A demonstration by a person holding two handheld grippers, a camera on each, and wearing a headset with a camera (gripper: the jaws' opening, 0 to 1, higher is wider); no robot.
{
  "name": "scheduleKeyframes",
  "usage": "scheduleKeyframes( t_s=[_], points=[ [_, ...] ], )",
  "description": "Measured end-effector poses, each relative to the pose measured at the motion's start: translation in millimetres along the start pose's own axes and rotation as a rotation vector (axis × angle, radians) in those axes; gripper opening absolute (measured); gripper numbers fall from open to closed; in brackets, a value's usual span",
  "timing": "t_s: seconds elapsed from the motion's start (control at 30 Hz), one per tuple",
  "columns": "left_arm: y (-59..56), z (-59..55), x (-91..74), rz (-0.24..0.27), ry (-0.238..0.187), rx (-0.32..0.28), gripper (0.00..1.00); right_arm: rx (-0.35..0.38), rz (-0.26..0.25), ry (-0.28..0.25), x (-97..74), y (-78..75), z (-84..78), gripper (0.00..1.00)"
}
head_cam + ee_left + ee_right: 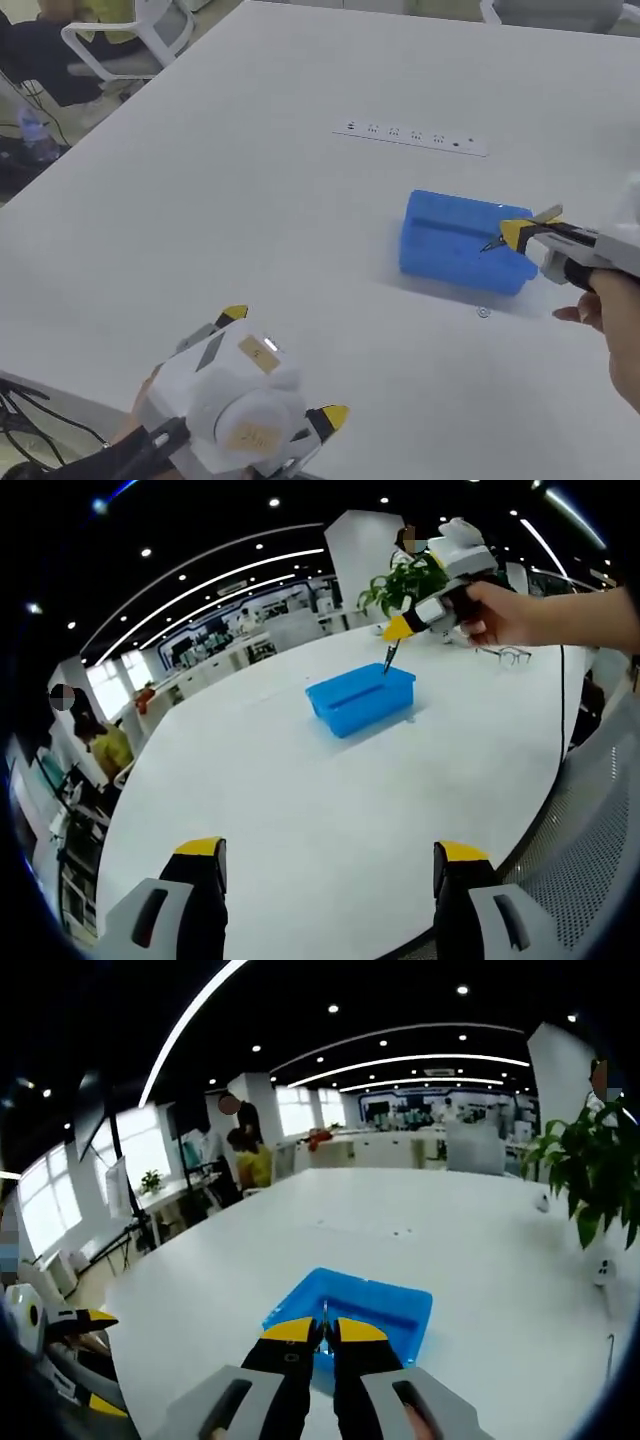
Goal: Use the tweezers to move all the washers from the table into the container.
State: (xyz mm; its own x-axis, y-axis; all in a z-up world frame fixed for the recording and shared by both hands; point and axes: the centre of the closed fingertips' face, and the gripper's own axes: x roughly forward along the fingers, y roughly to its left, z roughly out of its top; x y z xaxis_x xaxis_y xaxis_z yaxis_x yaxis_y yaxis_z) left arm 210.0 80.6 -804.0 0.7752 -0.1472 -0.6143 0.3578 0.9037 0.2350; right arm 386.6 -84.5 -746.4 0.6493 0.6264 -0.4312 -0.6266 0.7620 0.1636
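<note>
The blue container (455, 268) stands right of the table's middle. My right gripper (525, 229) is shut on the tweezers (492, 244), whose tips hang over the container's right end. Whether they hold a washer I cannot tell. One small washer (483, 313) lies on the table just in front of the container. In the right gripper view my right gripper (324, 1332) points down at the container (400, 1305), the tweezers (325, 1314) sticking out between its jaws. My left gripper (283, 365) rests open at the near edge. In the left gripper view my left gripper (330, 855) faces the container (365, 716) and the right gripper (400, 628).
A flush power strip (410, 137) is set into the white table (250, 200) beyond the container. Office chairs (130, 40) stand off the far left corner. A potted plant (405, 580) stands behind the right side. People sit at desks in the background.
</note>
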Motion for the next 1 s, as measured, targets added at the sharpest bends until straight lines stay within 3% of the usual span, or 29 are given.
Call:
scheduleKeyframes(
  t_s=[0.17, 0.5, 1.0],
  points=[
    [-1.1, -0.6, 0.2, -0.004, 0.004, 0.008, 0.87, -0.042, -0.031, 0.039, -3.0, -2.6, -22.1, 0.03],
    [0.0, -2.2, 0.7, 0.002, 0.013, 0.006, 0.87, -0.044, -0.039, 0.135, 6.6, -7.1, -59.6, 0.03],
    [-0.2, -4.8, 1.9, 0.001, 0.027, 0.012, 0.86, -0.062, -0.054, 0.183, 15.5, -15.3, -75.1, 0.03]
  ],
)
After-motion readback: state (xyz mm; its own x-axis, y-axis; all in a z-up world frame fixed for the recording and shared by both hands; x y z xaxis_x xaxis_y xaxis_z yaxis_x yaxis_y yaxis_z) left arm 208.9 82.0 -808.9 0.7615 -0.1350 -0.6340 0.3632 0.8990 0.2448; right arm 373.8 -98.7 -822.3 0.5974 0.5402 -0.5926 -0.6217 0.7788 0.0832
